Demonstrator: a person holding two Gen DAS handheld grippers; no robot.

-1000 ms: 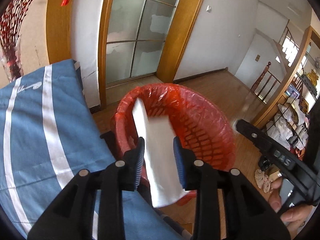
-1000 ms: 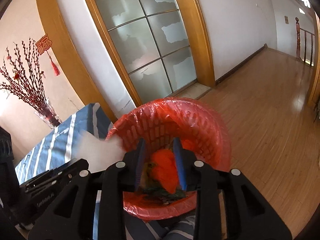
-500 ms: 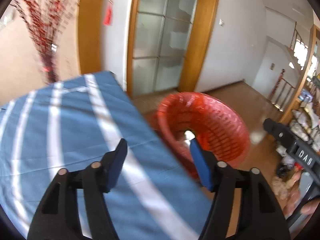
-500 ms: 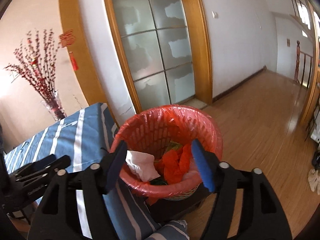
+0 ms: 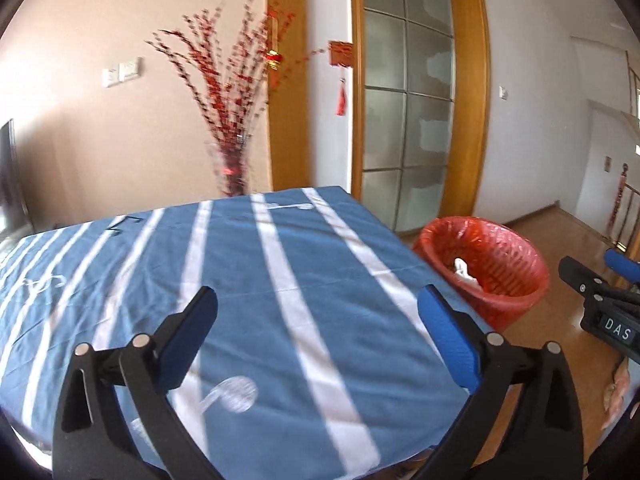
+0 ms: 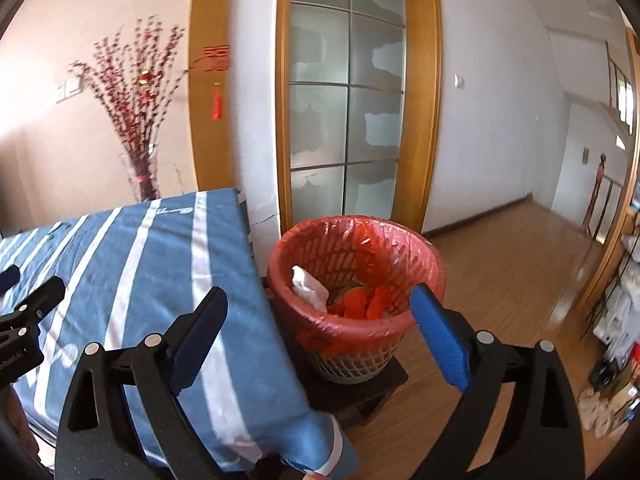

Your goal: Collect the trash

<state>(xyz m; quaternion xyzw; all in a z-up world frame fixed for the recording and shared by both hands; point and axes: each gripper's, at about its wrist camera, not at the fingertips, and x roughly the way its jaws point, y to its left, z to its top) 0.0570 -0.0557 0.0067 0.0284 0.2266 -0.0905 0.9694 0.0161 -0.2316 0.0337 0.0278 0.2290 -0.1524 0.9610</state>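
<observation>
Tongs first: the left gripper (image 5: 316, 320) hangs over the blue striped tablecloth (image 5: 280, 280), jaws opening wide with nothing between them; a second ago it pinched a white tissue. The right gripper (image 6: 318, 316) is likewise opening and empty, having let go of orange scraps. Beyond it, beside the table edge, the red-lined bin (image 6: 356, 240) now holds the tissue (image 6: 310, 288) and orange scraps (image 6: 360, 304). Both drops look done; the cloth in view shows no more litter
</observation>
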